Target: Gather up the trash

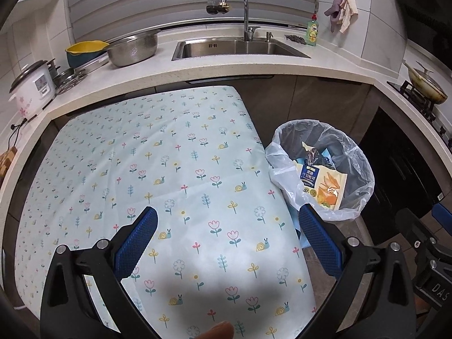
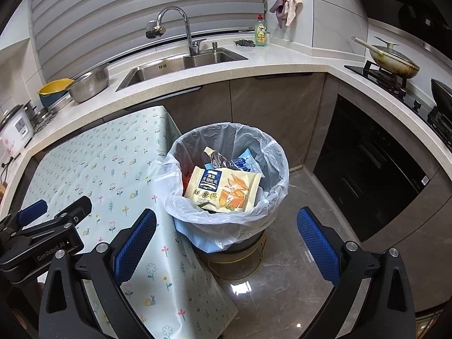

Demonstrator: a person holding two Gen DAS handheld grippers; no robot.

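Left wrist view: looked forward and down over the table [image 1: 180, 169], close above its cloth, toward the sink [image 1: 240, 48].
Right wrist view: sat further right, angled down into the bin [image 2: 228, 175] close by, above the floor [image 2: 285, 276].
Shared: table, bin [image 1: 325, 169], sink [image 2: 183, 65], counter [image 2: 282, 59], stove pan [image 2: 392, 59].

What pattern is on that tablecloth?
The tablecloth is pale blue-green, printed with small tulips, flowers, leaves and snails; it shows best in the left wrist view.
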